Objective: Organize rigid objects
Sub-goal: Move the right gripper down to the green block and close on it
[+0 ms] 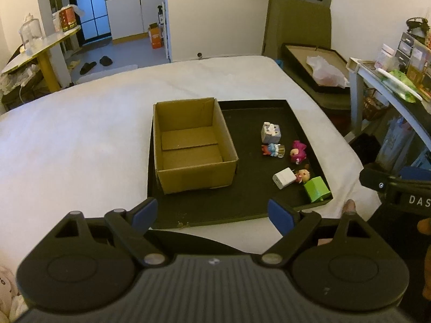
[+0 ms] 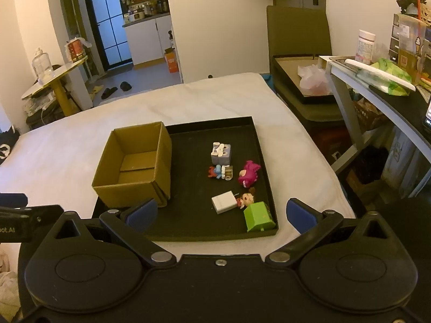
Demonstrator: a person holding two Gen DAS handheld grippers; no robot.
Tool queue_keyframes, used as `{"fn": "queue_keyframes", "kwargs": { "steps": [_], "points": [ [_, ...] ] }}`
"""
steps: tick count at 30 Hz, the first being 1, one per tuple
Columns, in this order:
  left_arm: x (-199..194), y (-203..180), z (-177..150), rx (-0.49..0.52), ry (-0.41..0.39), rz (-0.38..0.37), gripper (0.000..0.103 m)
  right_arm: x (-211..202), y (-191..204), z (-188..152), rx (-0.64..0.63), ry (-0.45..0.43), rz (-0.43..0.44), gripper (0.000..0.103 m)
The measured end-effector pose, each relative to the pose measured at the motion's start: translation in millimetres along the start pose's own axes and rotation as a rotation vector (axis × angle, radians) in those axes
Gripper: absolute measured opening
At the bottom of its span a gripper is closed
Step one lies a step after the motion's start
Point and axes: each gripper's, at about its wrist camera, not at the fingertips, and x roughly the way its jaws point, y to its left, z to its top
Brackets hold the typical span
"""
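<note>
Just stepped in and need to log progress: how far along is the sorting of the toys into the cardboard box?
Nothing looks done: the cardboard box is empty. Nothing is in hand; the left claw and right claw are open, hovering short of the black tray. Left: the grey cube, red-blue figure, magenta toy, white block, small doll and green box.

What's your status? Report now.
Left tongs open, right tongs open, both empty. Brown cardboard box empty; small toys loose on black tray. Path unobstructed.
</note>
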Motion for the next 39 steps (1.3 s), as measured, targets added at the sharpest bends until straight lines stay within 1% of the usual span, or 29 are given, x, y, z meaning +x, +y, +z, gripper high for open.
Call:
{"fn": "queue_keyframes", "kwargs": {
  "steps": [4,9,13,17,19,20,22,23,30,32,34,37,39],
  "points": [
    [13,4,2,-0.015,0.015,0.014,0.088,12,-2,-1,-0.022,-0.006,-0.014,0.103],
    [34,10,4,-0.025,0.051,0.035,0.088,29,-8,-4,-0.017,0.013,0.004,0.103],
    [48,12,7,-0.046,0.064,0.043,0.088,45,-13,-9,0.009,0.048,0.025,0.103],
    [62,15,11,-0.073,0.06,0.056,0.088,58,-15,-14,0.004,0.078,0.027,0.103],
    [69,16,13,-0.087,0.063,0.064,0.088,65,-17,-15,0.006,0.091,0.032,0.101],
    [72,16,14,-0.09,0.064,0.067,0.088,69,-19,-16,0.008,0.097,0.031,0.099],
    [79,16,16,-0.093,0.067,0.076,0.088,76,-23,-17,0.014,0.109,0.03,0.091],
    [82,15,17,-0.094,0.067,0.078,0.088,78,-25,-17,0.02,0.116,0.029,0.089],
    [102,16,26,-0.105,0.055,0.108,0.084,103,-43,-15,0.051,0.157,0.025,0.07],
    [109,19,29,-0.123,0.051,0.119,0.081,113,-47,-13,0.059,0.179,0.026,0.064],
    [117,24,33,-0.142,0.053,0.13,0.075,123,-51,-12,0.06,0.207,0.031,0.058],
    [128,33,38,-0.192,0.068,0.141,0.066,138,-55,-9,0.05,0.249,0.035,0.053],
    [136,41,41,-0.226,0.071,0.15,0.063,148,-57,-9,0.045,0.283,0.042,0.05]
  ]
}}
